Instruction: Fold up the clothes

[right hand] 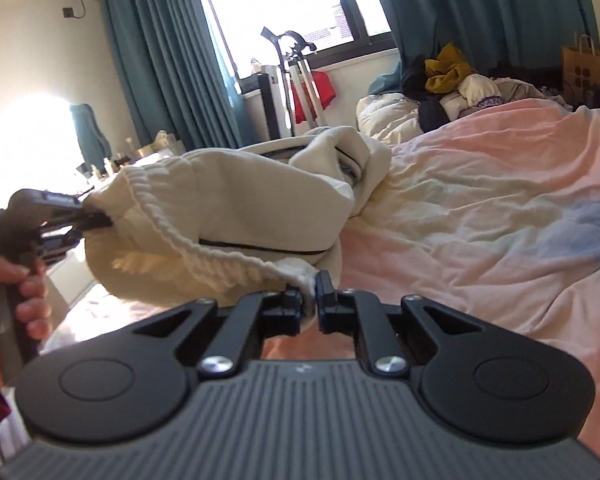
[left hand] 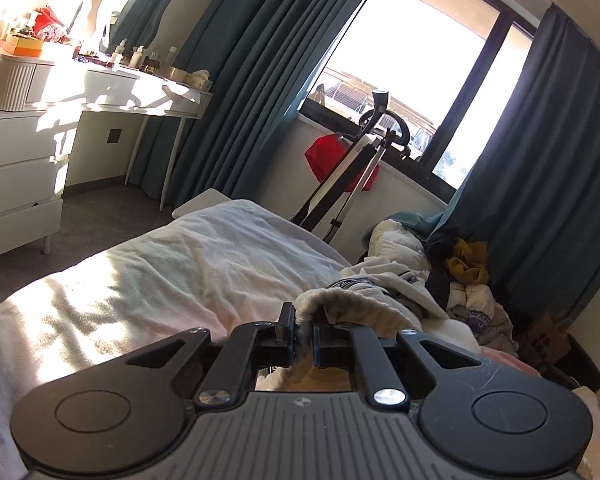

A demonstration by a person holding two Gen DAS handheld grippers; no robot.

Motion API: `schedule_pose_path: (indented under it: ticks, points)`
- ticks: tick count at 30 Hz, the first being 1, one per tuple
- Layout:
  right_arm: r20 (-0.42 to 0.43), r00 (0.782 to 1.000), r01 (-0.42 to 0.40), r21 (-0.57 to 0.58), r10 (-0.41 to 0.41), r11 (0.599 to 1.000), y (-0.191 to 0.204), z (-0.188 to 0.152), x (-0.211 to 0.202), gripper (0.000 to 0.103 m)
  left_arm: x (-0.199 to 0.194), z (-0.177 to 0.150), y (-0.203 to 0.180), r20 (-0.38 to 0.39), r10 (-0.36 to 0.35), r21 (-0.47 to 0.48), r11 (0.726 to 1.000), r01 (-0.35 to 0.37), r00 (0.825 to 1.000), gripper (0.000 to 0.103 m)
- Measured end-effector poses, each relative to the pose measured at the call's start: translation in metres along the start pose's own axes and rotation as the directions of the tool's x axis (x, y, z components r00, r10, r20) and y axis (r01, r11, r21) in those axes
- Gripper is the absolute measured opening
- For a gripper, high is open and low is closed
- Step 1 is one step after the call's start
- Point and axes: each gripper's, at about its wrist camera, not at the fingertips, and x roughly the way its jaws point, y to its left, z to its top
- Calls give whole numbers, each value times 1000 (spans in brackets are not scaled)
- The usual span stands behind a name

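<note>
A cream sweatshirt [right hand: 236, 204] with a ribbed hem and dark zip lines hangs lifted above the bed. My right gripper [right hand: 309, 285] is shut on one end of the ribbed hem. My left gripper [right hand: 96, 220] shows at the left of the right wrist view, shut on the other end of the hem, with a hand [right hand: 24, 292] around its handle. In the left wrist view my left gripper [left hand: 305, 327] pinches the same cream sweatshirt [left hand: 356, 304], whose far part trails down onto the bed. The hem sags in a curve between the two grippers.
The bed [right hand: 500, 216] carries a pale pink and blue cover. A heap of clothes [right hand: 456, 84] lies at its far side near teal curtains [left hand: 548, 168]. A garment steamer stand [left hand: 356, 168] and a red cloth [left hand: 328, 152] stand by the window. A white dresser [left hand: 24, 184] is at left.
</note>
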Motion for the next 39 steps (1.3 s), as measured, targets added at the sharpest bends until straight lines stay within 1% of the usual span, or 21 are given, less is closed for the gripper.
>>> schedule_pose_path:
  ticks: [2,5,7,9,10,13,15,18,20,22,24,26,27,29,30,31,32,33,34,36,39]
  points:
    - [6,998,-68,-40,68,997,27,0,-12,10,-12,27,-2,33,-6,34,999,5,999,9]
    - [-3,982,-191,-69,191,979,73,-6,-21,10,-24,68,7,71,11,85,996,-17,997,9]
    - [-14,964,-266,-85,266,960,104,-10,-19,10,-22,89,21,82,44,111,992,-53,996,9]
    - [-31,944,-330,-104,329,938,135,-15,-9,10,-13,108,41,85,100,147,983,-112,991,9]
    - [-43,934,-357,-121,355,926,152,-18,1,10,-5,113,52,76,128,163,977,-139,989,9]
    - [-96,912,-409,-128,399,903,183,-35,40,10,29,110,95,27,214,214,953,-215,976,9]
    - [-161,896,-431,-99,413,897,193,-50,74,10,50,99,126,-28,262,205,946,-251,965,9]
    - [-241,885,-431,-94,399,898,195,-68,112,10,67,79,165,-93,276,156,953,-259,957,9]
    - [-265,879,-434,-103,396,895,196,-73,121,10,76,67,190,-132,279,125,957,-263,951,10]
    - [-276,876,-441,-126,395,889,198,-72,122,12,70,65,202,-130,254,104,965,-241,959,11]
    - [-292,871,-448,-149,394,881,200,-66,118,13,59,67,203,-122,228,101,971,-216,966,13]
    - [-304,871,-445,-156,385,882,199,-62,111,17,46,69,198,-121,228,108,971,-215,966,19]
    - [-310,872,-440,-156,379,884,197,-61,106,22,38,69,195,-119,228,114,970,-215,966,24]
    - [-320,875,-428,-158,363,890,190,-57,93,35,19,70,187,-103,237,132,966,-223,966,41]
    - [-326,876,-420,-159,355,893,186,-55,86,49,9,70,183,-96,242,138,964,-227,966,53]
    - [-327,879,-414,-160,348,896,181,-53,78,61,0,71,179,-89,246,144,962,-232,965,59]
    - [-317,884,-407,-160,344,899,173,-49,67,65,-10,72,176,-82,250,149,960,-236,965,60]
    - [-302,892,-395,-159,336,905,166,-45,56,72,-20,73,172,-73,248,146,961,-235,966,64]
    - [-288,900,-380,-156,326,912,159,-41,45,77,-32,75,166,-63,246,143,961,-236,967,69]
    - [-262,916,-350,-149,304,925,142,-34,23,85,-50,78,153,-47,241,131,964,-233,969,75]
    - [-220,942,-287,-147,252,947,113,-21,-5,85,-62,79,118,-54,193,142,973,-184,980,76]
